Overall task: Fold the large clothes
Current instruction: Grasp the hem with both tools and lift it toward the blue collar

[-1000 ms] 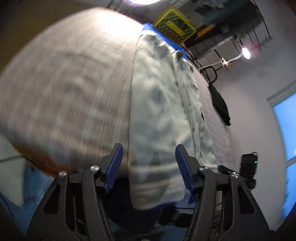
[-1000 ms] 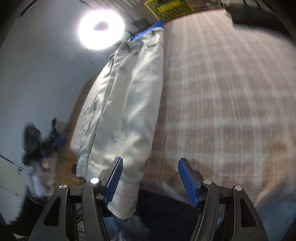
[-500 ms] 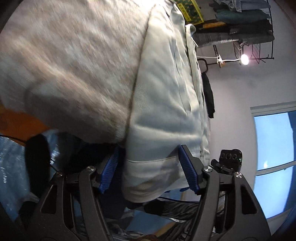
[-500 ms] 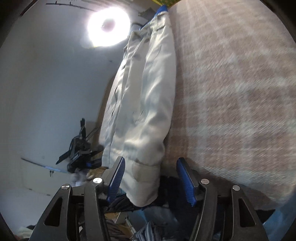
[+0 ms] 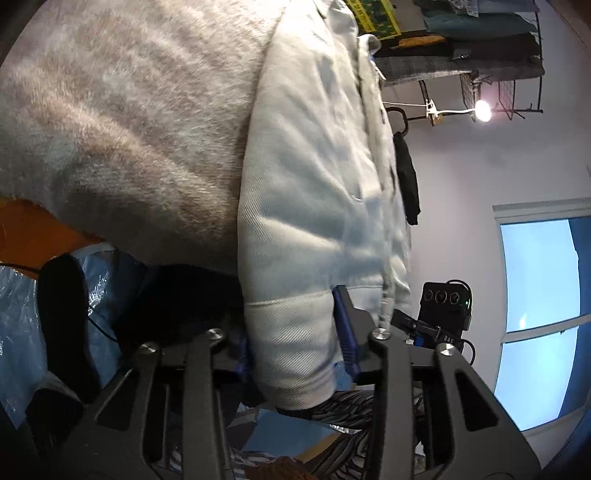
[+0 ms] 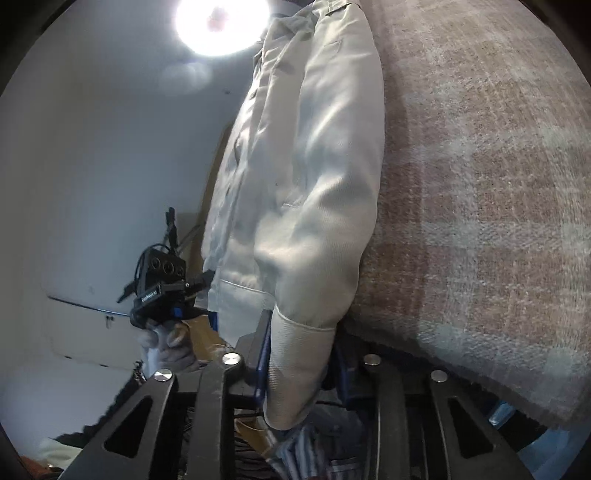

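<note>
A pale grey-white jacket (image 5: 314, 177) lies lengthwise on a plaid blanket (image 5: 129, 110), and its sleeve ends hang over the near edge. In the left wrist view one cuff (image 5: 291, 343) fills the gap of my left gripper (image 5: 295, 343), whose jaws are closing with the blue pads pressing its sides. In the right wrist view the jacket (image 6: 314, 166) shows again. Its other cuff (image 6: 299, 362) sits between the pads of my right gripper (image 6: 301, 363), which is also closing on it. A gloved hand (image 6: 170, 350) holds the left gripper's body.
The blanket (image 6: 480, 184) covers the bed to the right. A clothes rack (image 5: 480, 55) with a lamp (image 5: 482, 110) and a window (image 5: 543, 314) stand behind. Blue plastic (image 5: 18, 314) and striped cloth (image 5: 351, 410) lie below the edge. A bright ceiling light (image 6: 221, 22) glares.
Both grippers have sunk toward the bed's near edge and tipped downward. Their jaws have narrowed from wide apart to pressing on the two cuffs.
</note>
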